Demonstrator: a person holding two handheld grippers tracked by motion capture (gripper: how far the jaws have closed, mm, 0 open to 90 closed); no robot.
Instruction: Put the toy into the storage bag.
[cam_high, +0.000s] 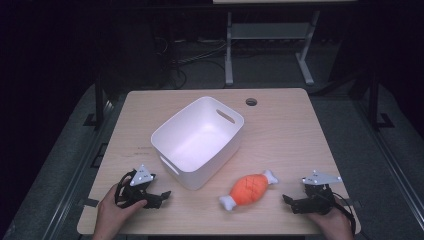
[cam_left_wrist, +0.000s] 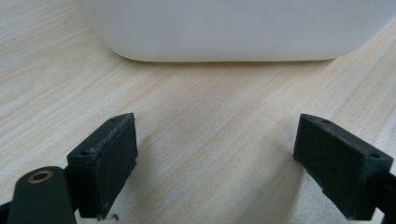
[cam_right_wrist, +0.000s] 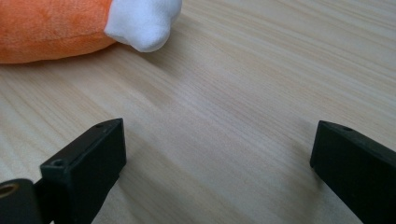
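plush drumstick (cam_right_wrist: 56, 30) beyond wide right claw (cam_right_wrist: 215, 163); white bin (cam_left_wrist: 233, 28) beyond wide left claw (cam_left_wrist: 215, 163)

The bin (cam_high: 198, 141) sits mid-table (cam_high: 285, 120), and the plush drumstick (cam_high: 248, 189) lies just in front of it, off to the right, near but apart. The left gripper (cam_high: 159, 196) rests near the front edge, left of the bin's near corner. The right gripper (cam_high: 289, 201) rests right of the drumstick, pointing toward it.
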